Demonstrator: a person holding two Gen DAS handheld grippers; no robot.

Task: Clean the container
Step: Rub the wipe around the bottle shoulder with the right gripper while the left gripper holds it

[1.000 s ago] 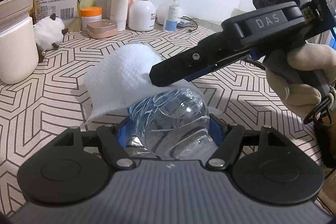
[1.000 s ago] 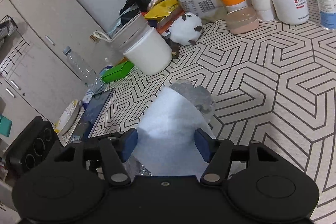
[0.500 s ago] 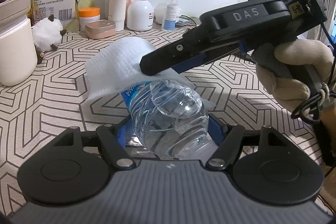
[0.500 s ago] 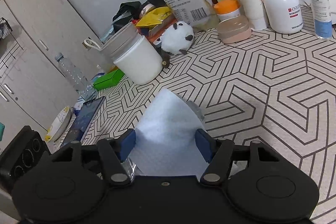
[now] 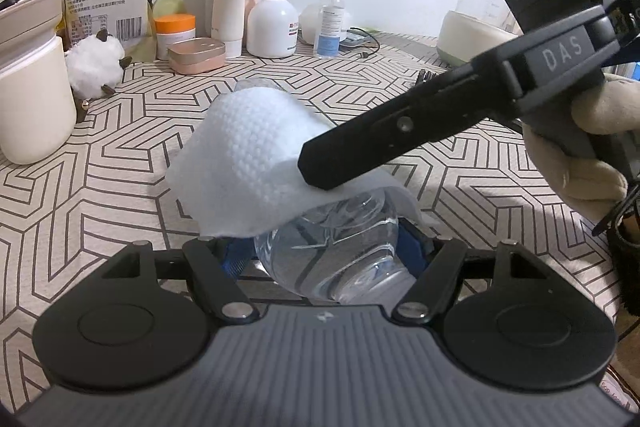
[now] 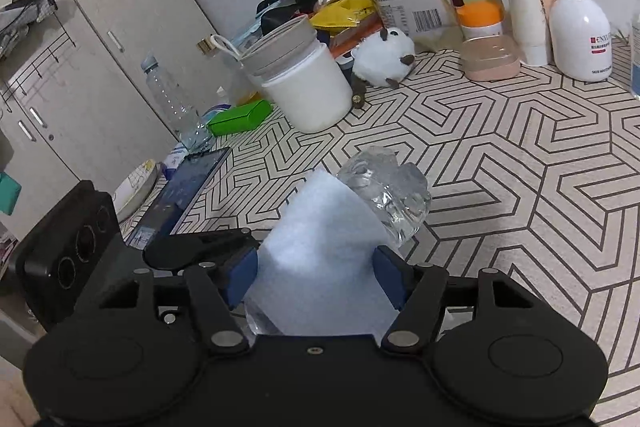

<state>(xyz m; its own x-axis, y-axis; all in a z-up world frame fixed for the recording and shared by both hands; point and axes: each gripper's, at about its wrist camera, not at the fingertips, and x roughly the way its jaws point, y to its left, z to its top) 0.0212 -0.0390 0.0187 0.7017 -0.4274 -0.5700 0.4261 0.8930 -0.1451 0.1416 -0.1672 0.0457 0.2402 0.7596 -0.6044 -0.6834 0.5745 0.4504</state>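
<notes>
Left claw point(image 5: 326, 253) clamps the bottle point(image 5: 340, 263) lengthwise, pointing away; right claw point(image 6: 316, 277), opening, straddles the draped wipe point(image 5: 248, 163).

Water bottle point(image 5: 340, 259) lies on its side on table point(image 5: 120, 195), base end between left gripper point(image 5: 326, 259) fingers. Paper towel point(image 5: 248, 163) draped over bottle; right gripper point(image 6: 316, 277) straddles both from above. Beyond bottle, along wall: pump bottle point(image 5: 273, 23), spray bottle point(image 5: 331, 21) right of it, kettle point(image 5: 476, 23) farther right. Left of bottle: lidded jar point(image 5: 30, 83), plush toy point(image 5: 96, 67) beside it.
</notes>
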